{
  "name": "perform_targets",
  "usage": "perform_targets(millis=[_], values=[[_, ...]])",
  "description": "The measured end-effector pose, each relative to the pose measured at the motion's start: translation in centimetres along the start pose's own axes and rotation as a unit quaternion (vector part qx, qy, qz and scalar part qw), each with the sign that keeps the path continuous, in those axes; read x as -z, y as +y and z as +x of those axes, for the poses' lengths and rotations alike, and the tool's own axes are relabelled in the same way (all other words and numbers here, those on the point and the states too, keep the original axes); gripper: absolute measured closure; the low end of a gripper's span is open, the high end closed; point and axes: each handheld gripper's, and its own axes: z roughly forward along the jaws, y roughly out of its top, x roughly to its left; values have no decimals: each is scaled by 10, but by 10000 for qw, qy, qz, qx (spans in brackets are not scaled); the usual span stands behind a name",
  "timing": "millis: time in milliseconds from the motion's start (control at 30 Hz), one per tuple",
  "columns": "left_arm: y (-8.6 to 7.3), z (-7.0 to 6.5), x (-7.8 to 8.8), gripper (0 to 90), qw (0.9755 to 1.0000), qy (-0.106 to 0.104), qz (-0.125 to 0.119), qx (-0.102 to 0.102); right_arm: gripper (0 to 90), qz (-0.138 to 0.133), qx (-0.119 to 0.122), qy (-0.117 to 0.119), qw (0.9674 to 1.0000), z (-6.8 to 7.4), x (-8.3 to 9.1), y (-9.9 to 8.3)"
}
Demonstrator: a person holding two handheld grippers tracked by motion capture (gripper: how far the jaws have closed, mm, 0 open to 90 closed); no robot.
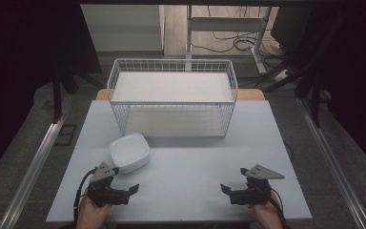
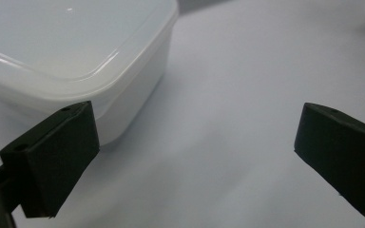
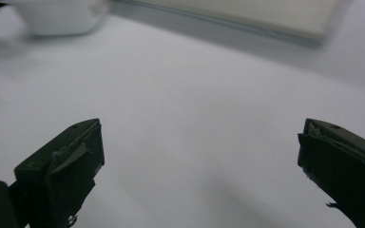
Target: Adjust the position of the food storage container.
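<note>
left gripper (image 1: 124, 183) near-left on the table (image 1: 186, 176), jaws wide, nothing in them | white tub (image 1: 129, 152) just beyond it, in front of wire basket (image 1: 171, 98) | right gripper (image 1: 232, 180) near-right, also wide open, empty

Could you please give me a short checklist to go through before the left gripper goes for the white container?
1. Left gripper jaws open, nothing between them: ok.
2. Right gripper jaws open and empty: ok.
3. White square plastic container lying flat on the pale grey table, close ahead of the left gripper: ok.
4. White wire basket rack standing apart from the container, behind it: ok.
5. Bare table between the two grippers: ok.
6. Whether the container holds anything: cannot tell.
</note>
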Motion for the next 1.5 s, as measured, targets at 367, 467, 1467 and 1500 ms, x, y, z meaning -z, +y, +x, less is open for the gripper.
perform_targets(millis=[367,467,1467,1500], values=[[-13,11,6,14,9997,189,83,159,0,12,26,-300,9995,-3,-9,0],[-14,13,4,12,9997,146,103,184,0,153,41,-203,9997,-3,-10,-1],[-8,60,23,405,9954,655,139,691,29,388,494,-459,9970,8,-11,16],[-7,63,21,446,9949,700,148,704,43,406,482,-465,9969,8,-12,17]])
